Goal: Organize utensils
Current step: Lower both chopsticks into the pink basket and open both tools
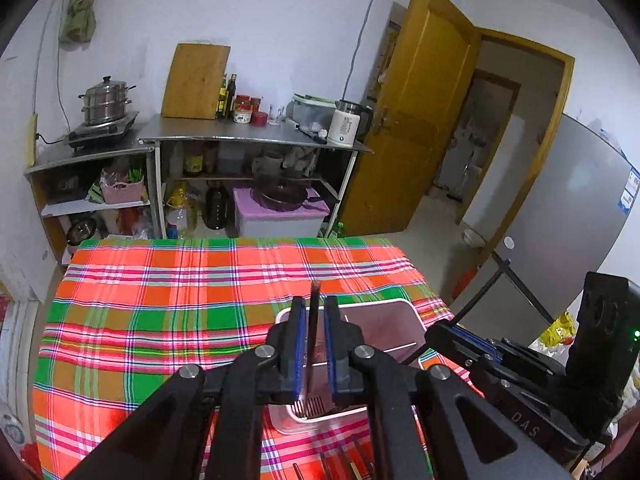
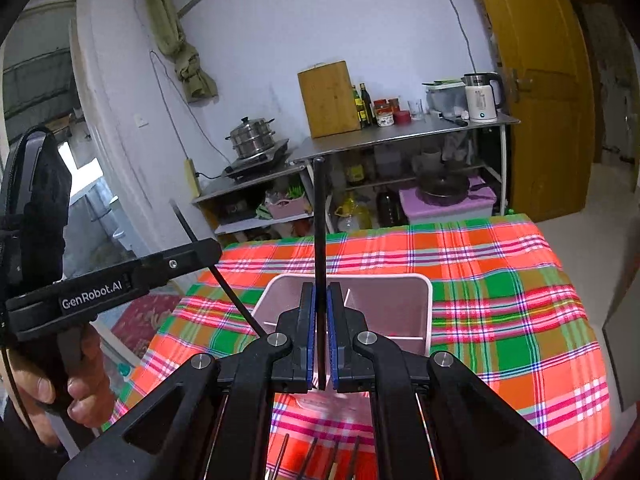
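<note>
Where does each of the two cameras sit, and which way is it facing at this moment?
Left wrist: sits on the left gripper, looks along its fingers at the pink-rimmed basket and plaid tablecloth; a dark chopstick is between the fingers, and the right gripper shows at the right edge.
Right wrist: sits on the right gripper, faces the same basket; another chopstick is pinched, and the left gripper and the person's hand show at left.
Shared: basket, tablecloth, steel shelf.
</note>
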### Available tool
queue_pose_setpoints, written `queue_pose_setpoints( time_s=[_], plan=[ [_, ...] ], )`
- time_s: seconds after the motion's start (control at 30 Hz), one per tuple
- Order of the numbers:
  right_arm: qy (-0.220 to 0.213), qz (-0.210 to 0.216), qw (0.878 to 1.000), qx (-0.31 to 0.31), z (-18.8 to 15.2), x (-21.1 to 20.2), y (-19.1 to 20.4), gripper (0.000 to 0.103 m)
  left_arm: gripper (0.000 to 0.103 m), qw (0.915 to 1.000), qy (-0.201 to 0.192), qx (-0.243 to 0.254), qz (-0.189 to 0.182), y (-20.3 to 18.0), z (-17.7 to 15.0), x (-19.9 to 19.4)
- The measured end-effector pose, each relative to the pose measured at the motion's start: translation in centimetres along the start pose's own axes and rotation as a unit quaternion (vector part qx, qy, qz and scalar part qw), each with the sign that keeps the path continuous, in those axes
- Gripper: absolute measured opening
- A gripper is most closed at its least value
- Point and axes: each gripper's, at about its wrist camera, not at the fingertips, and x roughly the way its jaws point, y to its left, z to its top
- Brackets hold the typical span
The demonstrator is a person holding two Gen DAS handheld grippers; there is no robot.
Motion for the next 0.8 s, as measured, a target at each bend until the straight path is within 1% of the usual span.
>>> queue_pose_setpoints(
  time_s=[0.1,0.23,0.37,0.43,0.5,0.53,0.6,0.67,0.73,0.8],
  plan=[
    [-0.006,0.003,1.000,0.007,0.0,-0.6,-0.2,0.007,0.010,0.9999,-0.010,-0.001,0.000,0.2,-0.2,-0.8],
    [-0.022,0.003,1.000,0.006,0.1,-1.7,-0.3,0.008,0.010,0.9993,-0.036,0.003,-0.001,0.2,-0.7,-2.5],
    [-0.038,-0.003,0.999,-0.002,0.0,-3.3,0.0,0.018,0.010,0.9975,-0.071,0.000,0.004,0.1,-1.3,-4.8],
    [-0.048,-0.004,0.999,-0.007,-0.2,-4.3,0.2,0.019,0.010,0.9957,-0.092,-0.001,0.012,-0.1,-2.2,-6.3],
    [-0.063,-0.003,0.998,-0.012,-0.7,-5.7,0.4,0.019,0.010,0.9946,-0.103,-0.003,0.014,-0.1,-3.0,-7.4],
    [-0.068,-0.001,0.998,-0.014,-1.0,-6.3,0.4,0.019,0.010,0.9941,-0.107,-0.003,0.021,-0.1,-3.8,-7.9],
    [-0.077,-0.001,0.997,-0.019,-1.9,-7.5,0.5,0.020,0.010,0.9938,-0.109,-0.002,0.025,-0.1,-5.3,-8.5],
    [-0.082,-0.003,0.996,-0.024,-3.0,-8.5,0.6,0.020,0.010,0.9945,-0.101,-0.003,0.026,0.1,-6.8,-8.9],
    [-0.081,-0.004,0.996,-0.029,-4.1,-9.3,0.6,0.020,0.010,0.9956,-0.089,-0.006,0.029,0.1,-8.5,-9.2],
    [-0.075,-0.014,0.997,-0.027,-5.2,-10.0,0.5,0.020,0.010,0.9962,-0.083,-0.006,0.025,0.0,-10.2,-9.6]
  ],
)
